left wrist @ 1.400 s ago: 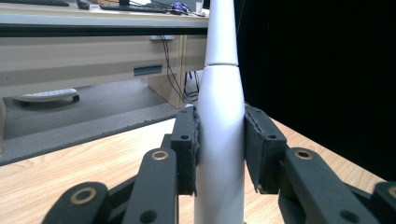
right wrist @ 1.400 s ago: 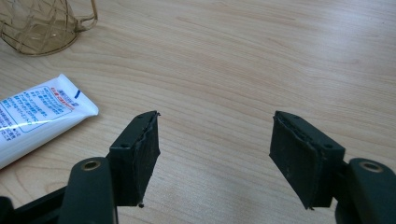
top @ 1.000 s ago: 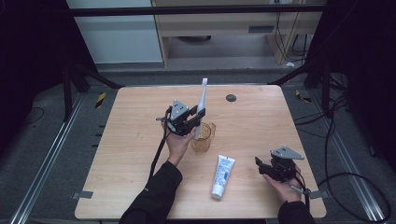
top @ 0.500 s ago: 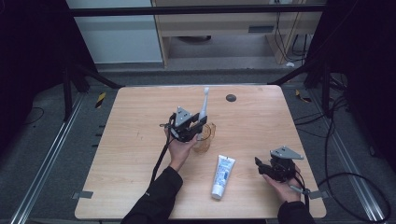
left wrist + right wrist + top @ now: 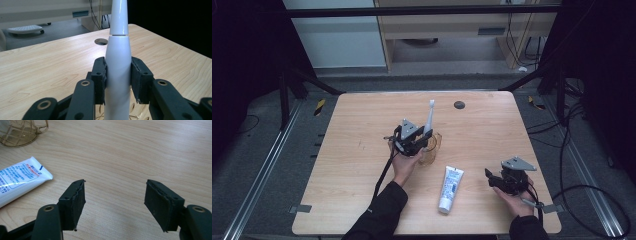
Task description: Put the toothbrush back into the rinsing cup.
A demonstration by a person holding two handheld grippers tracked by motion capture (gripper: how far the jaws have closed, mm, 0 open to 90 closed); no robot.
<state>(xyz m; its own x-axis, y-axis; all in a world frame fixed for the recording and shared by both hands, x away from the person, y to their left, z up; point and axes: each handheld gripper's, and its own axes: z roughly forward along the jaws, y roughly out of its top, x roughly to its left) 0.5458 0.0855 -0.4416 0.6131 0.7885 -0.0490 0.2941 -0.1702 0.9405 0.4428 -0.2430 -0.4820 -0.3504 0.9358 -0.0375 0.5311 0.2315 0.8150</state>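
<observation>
While your L gripper (image 5: 117, 77) fingers are clamping the white toothbrush (image 5: 117, 62) upright over the amber cup (image 5: 430, 149), your R gripper (image 5: 115, 202) fingers are sitting wide w/ nothing between, near the toothpaste tube (image 5: 450, 188) on the bench (image 5: 352, 150).

White toothbrush (image 5: 117, 75); amber, lattice-patterned cup (image 5: 18, 132); white tube (image 5: 450, 187) with blue print; pale woodgrain table (image 5: 512, 130); black pads (image 5: 75, 202).
</observation>
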